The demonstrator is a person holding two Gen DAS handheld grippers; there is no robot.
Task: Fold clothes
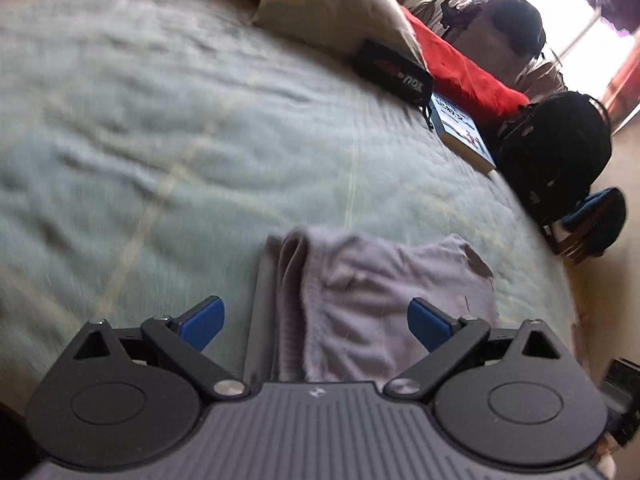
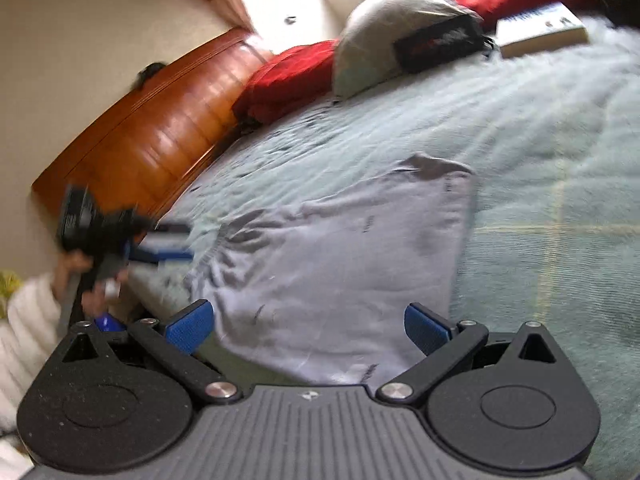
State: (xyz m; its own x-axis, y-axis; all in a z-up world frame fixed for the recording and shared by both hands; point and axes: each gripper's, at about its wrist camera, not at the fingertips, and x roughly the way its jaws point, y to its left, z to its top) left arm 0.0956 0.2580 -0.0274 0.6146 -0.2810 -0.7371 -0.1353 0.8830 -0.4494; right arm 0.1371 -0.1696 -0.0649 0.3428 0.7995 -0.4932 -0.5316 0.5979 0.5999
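Left wrist view looks down over a grey garment (image 1: pixel 372 292) lying on a pale green bedspread (image 1: pixel 160 120), near the bed's close edge. The left gripper (image 1: pixel 316 322) hangs just above the cloth with its 2 blue pads spread wide and nothing between them; the bunched, ridged band of the garment runs up between the fingers, which would suit a grab at that thick edge, though I can only judge that. From the right wrist view the same garment (image 2: pixel 340 256) spreads as a rough rectangle, fairly flat on its right half and gathered into wrinkles on its left half. The right gripper (image 2: pixel 310 326) is likewise spread and empty, poised over the near hem. At the left of that view the other gripper shows, blurred, held in a hand (image 2: pixel 100 292) by the wrinkled side, so the 2 tools seem to flank the cloth from different sides. Whether the piece has been folded over once or is only laid out I cannot settle: the flat half fits both. Room is generous: the bedspread is bare beyond the garment toward a grey pillow (image 1: pixel 332 8), a black pouch (image 1: pixel 394 70) and a book (image 1: pixel 460 130), all well apart from the cloth. The tight spot is the near bed edge, just beside the hem, and the wooden bed board (image 2: pixel 160 120) to the left.
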